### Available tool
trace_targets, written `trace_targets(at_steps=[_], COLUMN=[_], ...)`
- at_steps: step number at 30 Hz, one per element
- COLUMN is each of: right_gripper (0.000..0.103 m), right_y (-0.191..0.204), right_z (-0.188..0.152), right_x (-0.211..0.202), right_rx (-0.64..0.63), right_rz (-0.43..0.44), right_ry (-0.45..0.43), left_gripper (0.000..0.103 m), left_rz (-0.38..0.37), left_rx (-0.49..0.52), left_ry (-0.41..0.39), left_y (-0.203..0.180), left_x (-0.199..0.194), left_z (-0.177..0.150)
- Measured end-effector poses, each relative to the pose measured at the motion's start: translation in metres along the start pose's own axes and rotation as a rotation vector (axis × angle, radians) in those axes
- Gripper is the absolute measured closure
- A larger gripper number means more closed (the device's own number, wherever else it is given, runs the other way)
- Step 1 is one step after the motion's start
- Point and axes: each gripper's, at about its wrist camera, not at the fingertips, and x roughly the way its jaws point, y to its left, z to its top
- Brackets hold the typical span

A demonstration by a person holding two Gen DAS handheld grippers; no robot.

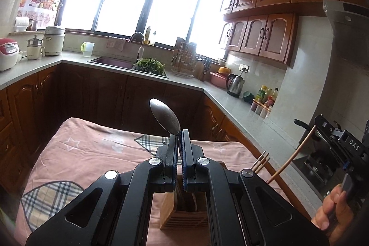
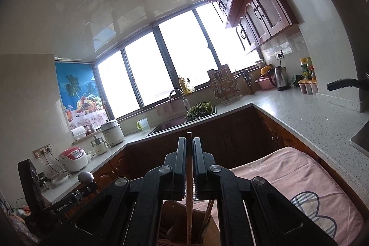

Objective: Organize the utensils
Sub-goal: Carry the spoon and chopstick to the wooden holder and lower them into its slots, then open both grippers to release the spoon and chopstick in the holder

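Left gripper point(image 1: 179, 137) clamped on dull metal spoon point(image 1: 165, 115), bowl up past the tips. Right gripper point(image 2: 189, 142) clamped on tan wooden chopstick point(image 2: 189, 188). Both over slatted wooden utensil holder point(image 1: 182, 213) on pink cloth point(image 1: 92, 153).

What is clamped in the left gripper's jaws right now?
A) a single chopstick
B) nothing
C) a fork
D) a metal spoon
D: the left gripper is shut on the metal spoon, whose bowl sticks up above the jaws, over the wooden utensil holder.
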Motion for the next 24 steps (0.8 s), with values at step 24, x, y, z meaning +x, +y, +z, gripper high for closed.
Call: trace_targets(at_steps=[24], right_gripper=[0.098], right_y=[-0.012], right_z=[-0.054], right_x=[0.042], right_rx=[0.017], right_rz=[-0.032], right_ry=[0.077], left_gripper=[0.101], left_rz=[0.048], left_rx=[0.127], left_ry=[0.062], left_y=[-0.026], left_x=[0.054], left_z=[-0.061])
